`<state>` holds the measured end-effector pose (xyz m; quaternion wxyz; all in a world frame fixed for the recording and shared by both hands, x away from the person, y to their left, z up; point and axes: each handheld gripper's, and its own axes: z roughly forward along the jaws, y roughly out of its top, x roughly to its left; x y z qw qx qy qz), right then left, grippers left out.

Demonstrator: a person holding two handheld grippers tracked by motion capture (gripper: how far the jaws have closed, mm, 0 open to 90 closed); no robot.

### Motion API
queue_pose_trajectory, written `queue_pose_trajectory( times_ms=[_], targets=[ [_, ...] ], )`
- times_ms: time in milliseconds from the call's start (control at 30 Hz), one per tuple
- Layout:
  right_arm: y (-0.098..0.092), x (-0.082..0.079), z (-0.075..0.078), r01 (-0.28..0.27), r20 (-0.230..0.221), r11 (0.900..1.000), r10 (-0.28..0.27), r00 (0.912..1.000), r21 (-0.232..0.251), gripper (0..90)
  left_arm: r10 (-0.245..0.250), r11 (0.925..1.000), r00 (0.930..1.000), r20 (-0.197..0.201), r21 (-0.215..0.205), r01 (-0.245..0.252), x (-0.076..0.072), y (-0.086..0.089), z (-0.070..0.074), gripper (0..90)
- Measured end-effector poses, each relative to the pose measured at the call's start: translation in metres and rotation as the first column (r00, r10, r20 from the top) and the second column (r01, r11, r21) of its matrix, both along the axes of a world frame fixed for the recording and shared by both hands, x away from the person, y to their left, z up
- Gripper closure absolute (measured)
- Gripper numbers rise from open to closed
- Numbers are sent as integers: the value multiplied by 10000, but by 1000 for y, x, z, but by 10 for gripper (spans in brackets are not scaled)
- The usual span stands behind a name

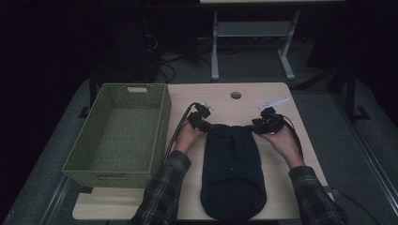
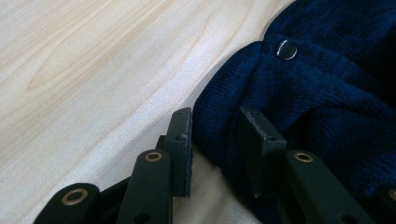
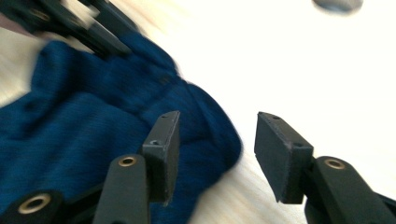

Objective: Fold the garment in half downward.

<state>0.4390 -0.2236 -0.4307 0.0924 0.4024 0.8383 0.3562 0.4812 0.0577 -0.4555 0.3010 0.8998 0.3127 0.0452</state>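
The dark blue knitted garment [image 1: 233, 171] is bracketed at its far corners: left gripper [image 2: 215, 135] apparently pinching its edge, right gripper [image 3: 217, 151] parted, gripping nothing.

we see a dim high view with dark surroundings; the right gripper view blurs, its worktop [image 3: 299, 56] glaring white.
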Motion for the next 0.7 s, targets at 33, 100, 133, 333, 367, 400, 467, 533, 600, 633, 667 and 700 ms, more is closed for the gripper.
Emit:
queue_pose_trajectory(
  times_ms=[33, 100, 133, 333, 367, 400, 467, 533, 600, 633, 667, 700],
  targets=[
    [0, 3, -3, 93, -49, 9999, -93, 9999, -126, 497, 38, 10000, 10000, -9, -41, -38, 0, 0, 0, 654],
    [-1, 11, -8, 204, -229, 9998, -206, 9995, -84, 497, 112, 9998, 9999, -75, -165, -113, 0, 0, -1, 654],
    [-1, 13, -10, 292, -194, 9995, -294, 9994, -85, 498, 119, 9998, 9999, -80, -164, -121, 0, 0, -1, 654],
    [0, 19, -25, 113, -669, 9999, -119, 9977, -86, 498, 23, 10000, 10000, -49, -66, -23, 0, 1, 0, 653],
    [1, 19, -27, 27, -677, 9997, -43, 9977, -240, 505, -33, 10000, 10000, -46, -4, 33, 1, 1, 0, 653],
    [2, 19, -29, -5, -656, 9993, -19, 9978, -364, 508, -38, 10000, 10000, -47, -4, 38, 1, 1, 0, 653],
    [4, 18, -32, -200, -650, 9983, 165, 9977, -541, 521, -33, 10000, 10000, -63, -37, 33, 1, 1, 0, 654],
    [4, 18, -32, -247, -629, 9984, 214, 9978, -517, 552, -52, 10000, 10000, -73, -22, 52, 1, 1, 0, 655],
    [6, 17, -32, -326, -626, 9979, 290, 9976, -558, 612, 98, 9997, 9998, -151, -205, -101, 1, 1, -1, 662],
    [7, 16, -32, -408, -659, 9977, 372, 9971, -544, 651, 95, 9997, 9998, -173, -217, -99, 1, 1, -1, 667],
    [7, 17, -31, -385, -729, 9979, 347, 9967, -520, 666, 101, 9996, 9997, -217, -247, -106, 1, 1, -1, 670],
    [7, 17, -31, -389, -816, 9981, 349, 9961, -479, 694, 27, 9998, 9996, -274, -216, -33, 2, 2, -1, 681]
  ],
)
